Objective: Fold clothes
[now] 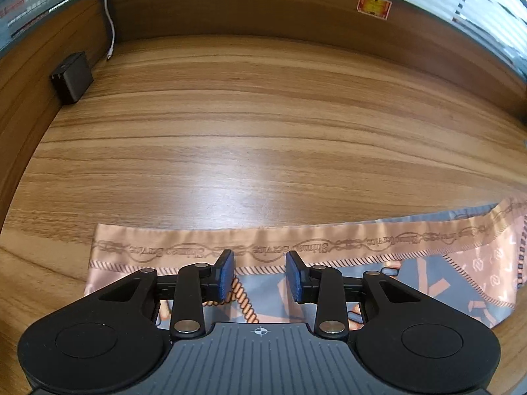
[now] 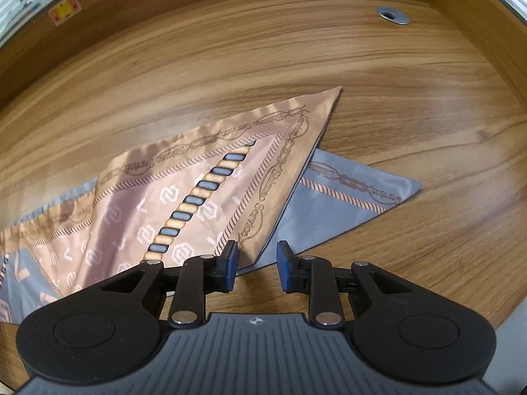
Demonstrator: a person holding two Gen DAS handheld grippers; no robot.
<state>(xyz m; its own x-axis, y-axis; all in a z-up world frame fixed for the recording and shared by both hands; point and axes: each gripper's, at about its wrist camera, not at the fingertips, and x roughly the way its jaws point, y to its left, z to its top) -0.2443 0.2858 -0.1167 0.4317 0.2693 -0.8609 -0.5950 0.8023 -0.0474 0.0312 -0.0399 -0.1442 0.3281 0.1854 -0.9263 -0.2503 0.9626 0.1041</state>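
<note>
The printed scarf (image 1: 296,247) is spread on the wooden counter (image 1: 263,131), its long axis running left to right, with a pink corner (image 2: 263,164) laid over the grey layer (image 2: 346,197) at the right end. The left tool (image 1: 260,275) is held part-open and empty above the far border; the right tool (image 2: 257,265) is likewise parted, nearest the overlapping edge

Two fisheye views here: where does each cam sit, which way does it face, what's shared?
Left wrist: sits on the left claw, looking forward over the wooden desk toward the back panel; own open blue-padded fingers above the pink-and-grey printed silk scarf; black box far left.
Right wrist: sits on the right claw, looking down and forward at the scarf's folded pink corner over a grey corner; own open fingers show.
Shared: scarf, desk, red-and-yellow sticker on the panel. No hand visible.
</note>
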